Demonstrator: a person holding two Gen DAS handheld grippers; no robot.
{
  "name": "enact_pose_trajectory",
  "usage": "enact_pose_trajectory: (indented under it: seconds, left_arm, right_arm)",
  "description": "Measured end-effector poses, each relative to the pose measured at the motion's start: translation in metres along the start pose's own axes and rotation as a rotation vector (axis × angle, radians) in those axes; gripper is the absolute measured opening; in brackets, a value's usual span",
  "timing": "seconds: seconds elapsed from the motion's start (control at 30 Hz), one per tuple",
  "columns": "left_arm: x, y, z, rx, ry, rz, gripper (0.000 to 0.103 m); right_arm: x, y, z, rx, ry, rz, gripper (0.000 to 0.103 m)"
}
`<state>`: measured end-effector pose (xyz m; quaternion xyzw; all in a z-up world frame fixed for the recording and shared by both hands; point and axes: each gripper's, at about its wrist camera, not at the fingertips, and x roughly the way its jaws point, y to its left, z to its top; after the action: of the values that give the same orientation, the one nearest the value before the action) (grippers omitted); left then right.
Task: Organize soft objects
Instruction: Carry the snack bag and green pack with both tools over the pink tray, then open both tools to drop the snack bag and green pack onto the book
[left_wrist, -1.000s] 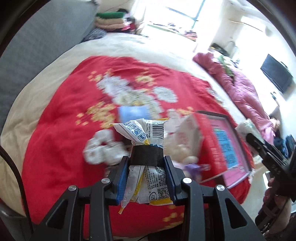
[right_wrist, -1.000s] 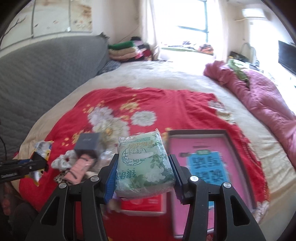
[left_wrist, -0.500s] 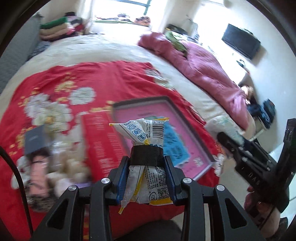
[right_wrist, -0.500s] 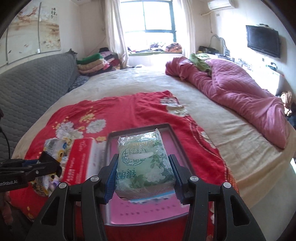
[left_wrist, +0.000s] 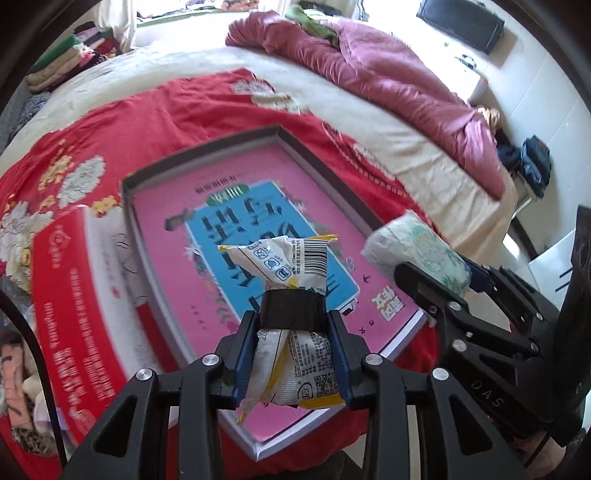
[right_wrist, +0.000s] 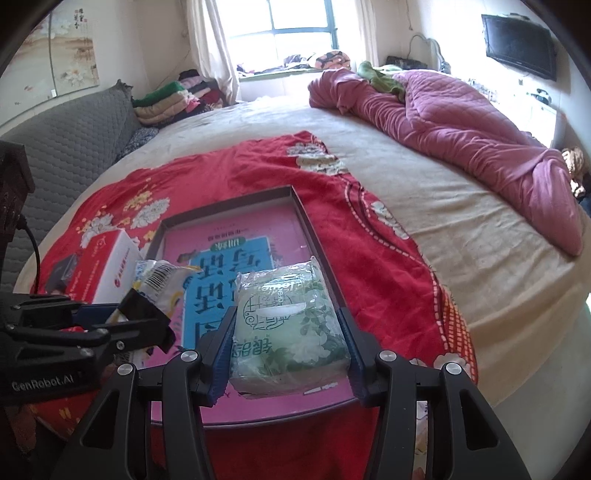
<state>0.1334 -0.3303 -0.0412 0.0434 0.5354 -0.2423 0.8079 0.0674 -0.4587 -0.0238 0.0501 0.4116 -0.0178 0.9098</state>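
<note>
Tray lies on the blanket on the bed — carton just left, quilt behind, right.

Blurred beyond reading at the left wrist view's edge: a heap of soft things, cut off by the frame. Hiding part of the pink tray floor: the green pack and white packet. Half covered by the red box: something dark, unidentifiable.
</note>
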Motion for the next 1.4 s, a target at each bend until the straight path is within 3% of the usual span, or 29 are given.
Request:
enact_pose_trajectory:
  seconds: [0.47, 0.97, 1.4]
  left_arm:
    - [0.045, -0.001, -0.005, 0.006, 0.095, 0.019, 0.038]
    - [0.045, -0.004, -0.007, 0.025, 0.097, 0.036, 0.039]
    - [0.026, -0.012, -0.007, 0.056, 0.048, 0.027, 0.063]
  right_arm:
    - [0.052, -0.015, -0.015, 0.016, 0.087, 0.014, 0.055]
    - [0.038, -0.017, -0.013, 0.039, 0.056, -0.014, 0.062]
    - [0.005, -0.031, -0.007, 0.076, -0.004, -0.078, 0.067]
